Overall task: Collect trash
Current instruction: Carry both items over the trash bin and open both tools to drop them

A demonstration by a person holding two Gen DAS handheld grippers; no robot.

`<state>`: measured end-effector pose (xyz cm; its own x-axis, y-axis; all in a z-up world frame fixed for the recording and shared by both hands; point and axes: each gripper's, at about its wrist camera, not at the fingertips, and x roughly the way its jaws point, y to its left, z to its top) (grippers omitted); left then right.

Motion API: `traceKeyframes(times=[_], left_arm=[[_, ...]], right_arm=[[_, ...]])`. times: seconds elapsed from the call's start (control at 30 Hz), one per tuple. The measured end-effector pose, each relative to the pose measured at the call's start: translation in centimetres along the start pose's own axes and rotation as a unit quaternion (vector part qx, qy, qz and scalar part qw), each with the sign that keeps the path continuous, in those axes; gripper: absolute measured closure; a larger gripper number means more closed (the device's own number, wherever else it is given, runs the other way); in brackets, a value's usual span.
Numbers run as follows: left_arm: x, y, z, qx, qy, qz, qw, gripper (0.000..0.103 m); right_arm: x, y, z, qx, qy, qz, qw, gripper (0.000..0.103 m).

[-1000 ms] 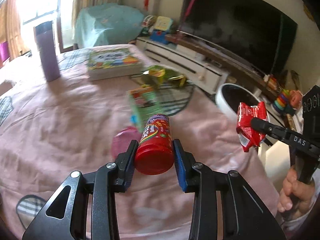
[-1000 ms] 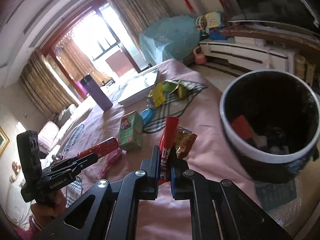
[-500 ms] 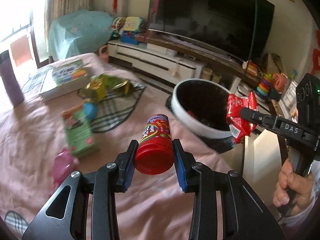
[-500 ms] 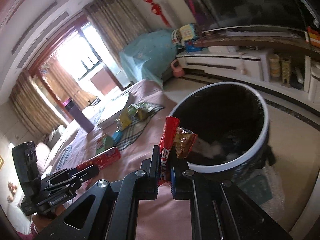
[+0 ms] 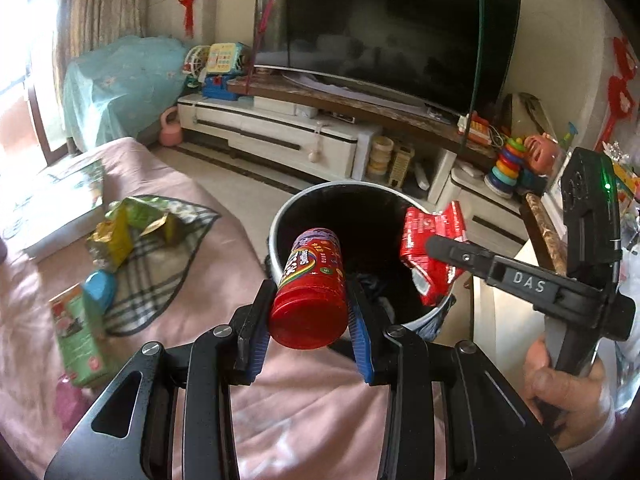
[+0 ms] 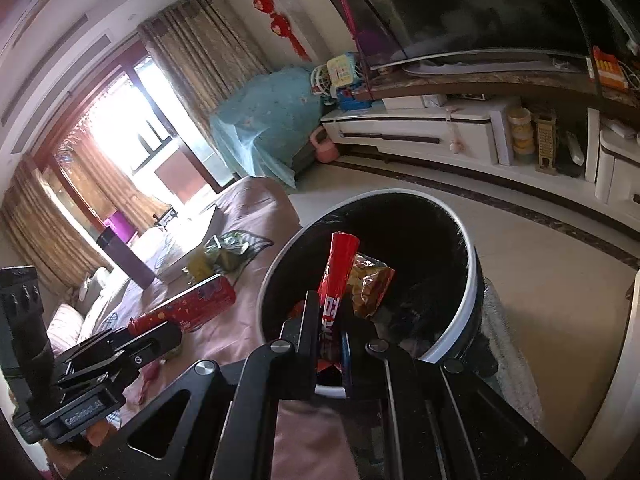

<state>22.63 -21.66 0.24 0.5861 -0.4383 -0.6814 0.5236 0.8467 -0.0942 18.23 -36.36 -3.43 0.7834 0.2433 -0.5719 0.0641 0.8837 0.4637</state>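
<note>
1. The bin (image 5: pixel 280 220), black inside with a white rim, stands on the floor against the edge of the pink-covered worktop (image 5: pixel 224 232); dark trash lies at its bottom, hard to tell apart.
2. The left claw (image 5: pixel 308 312) is clamped on a red candy tube (image 5: pixel 310 280), which lies lengthwise between the blue pads with its far end over the bin's near rim.
3. The right claw (image 6: pixel 330 320) pinches a red wrapper (image 6: pixel 338 268) together with a yellow-brown one (image 6: pixel 370 284); both hang over the bin's mouth.
4. On the worktop remain crumpled green and yellow wrappers (image 5: pixel 132 224) on a checked cloth (image 5: pixel 160 272), a blue lid (image 5: pixel 100 288) and a green carton (image 5: pixel 76 336) nearer the left claw.
5. A book (image 5: pixel 60 208) lies beyond the cloth.
</note>
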Motion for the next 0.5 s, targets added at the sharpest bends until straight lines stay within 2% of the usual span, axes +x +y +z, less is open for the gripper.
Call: traceKeyframes(times=[0.5], left_arm=[[4.7,-1.9,0.7,0.009,0.035,-0.02,0.9991,0.069]], right_arm=[[2.1,-2.6,1.1,0.01,0.024,-0.016,1.0,0.094]])
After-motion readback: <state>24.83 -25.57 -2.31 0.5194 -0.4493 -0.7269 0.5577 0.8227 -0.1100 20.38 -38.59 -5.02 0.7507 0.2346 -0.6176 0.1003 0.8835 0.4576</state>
